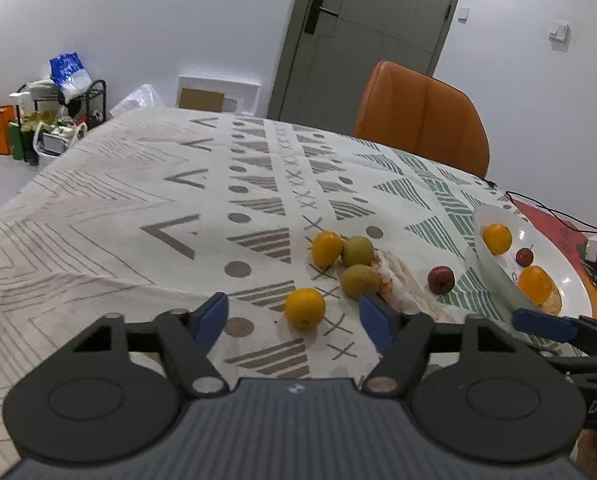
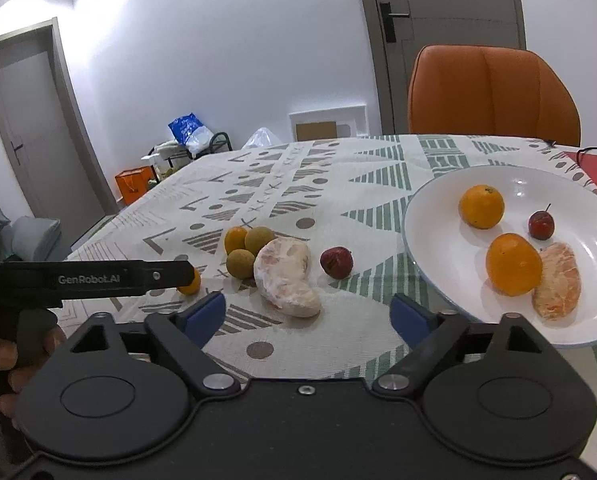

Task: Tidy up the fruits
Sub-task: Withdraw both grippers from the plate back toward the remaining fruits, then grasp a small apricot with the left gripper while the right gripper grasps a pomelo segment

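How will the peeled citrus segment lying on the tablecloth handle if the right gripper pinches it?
The peeled citrus segment looks soft and membrane-covered, so it probably squashes or tears under a firm pinch. Its curved, flat-lying shape suggests it won't roll, unlike the red fruit beside it. The right gripper, open, likely needs a gentle squeeze.

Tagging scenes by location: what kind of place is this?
Most likely a home dining area. A table with a patterned tablecloth holds loose fruit and a white plate; an orange upholstered chair stands at the far side, with interior doors and household clutter on a rack behind.
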The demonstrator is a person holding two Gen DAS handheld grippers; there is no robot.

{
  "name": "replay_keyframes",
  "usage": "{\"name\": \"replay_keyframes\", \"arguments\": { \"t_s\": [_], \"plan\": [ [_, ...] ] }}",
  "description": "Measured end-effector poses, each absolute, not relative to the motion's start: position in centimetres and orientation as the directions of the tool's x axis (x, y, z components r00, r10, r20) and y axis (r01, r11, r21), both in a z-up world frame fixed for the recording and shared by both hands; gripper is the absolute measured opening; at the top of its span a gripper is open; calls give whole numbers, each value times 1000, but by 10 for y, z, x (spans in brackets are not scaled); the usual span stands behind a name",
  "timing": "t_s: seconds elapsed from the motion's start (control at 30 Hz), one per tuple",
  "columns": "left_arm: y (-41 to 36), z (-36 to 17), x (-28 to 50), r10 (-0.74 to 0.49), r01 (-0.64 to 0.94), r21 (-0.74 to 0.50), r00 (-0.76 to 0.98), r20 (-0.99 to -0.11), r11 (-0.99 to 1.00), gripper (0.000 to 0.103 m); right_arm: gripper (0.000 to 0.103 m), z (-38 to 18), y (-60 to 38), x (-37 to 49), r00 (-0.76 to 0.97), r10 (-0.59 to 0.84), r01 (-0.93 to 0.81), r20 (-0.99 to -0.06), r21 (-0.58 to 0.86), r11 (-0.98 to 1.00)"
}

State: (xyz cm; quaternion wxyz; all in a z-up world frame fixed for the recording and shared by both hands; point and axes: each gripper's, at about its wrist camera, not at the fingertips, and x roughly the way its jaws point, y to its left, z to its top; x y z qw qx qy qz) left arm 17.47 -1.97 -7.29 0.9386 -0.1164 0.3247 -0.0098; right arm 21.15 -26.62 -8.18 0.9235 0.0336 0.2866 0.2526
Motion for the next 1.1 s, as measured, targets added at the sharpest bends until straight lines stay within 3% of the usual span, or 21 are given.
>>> {"name": "replay_keyframes", "arguments": {
  "t_s": [0.2, 0.33, 0.4, 1.1],
  "plan": [
    [-21, -80, 182, -119, -44, -245, 780, -614, 969, 51, 79, -83, -261, 218, 697, 486, -456, -528, 197, 868],
    [-15, -81, 184, -128, -40, -254, 781, -612, 966, 27, 76, -85, -255, 224, 686, 490, -466, -538, 191, 864],
    [-11, -80, 185, -131, -46, -264, 780, -613, 963, 23, 74, -85, -251, 226, 682, 494, -476, -540, 186, 860],
    [27, -69, 174, -85, -96, -275, 809, -581, 957, 22, 57, -92, -214, 250, 650, 497, -513, -575, 150, 845]
  ]
}}
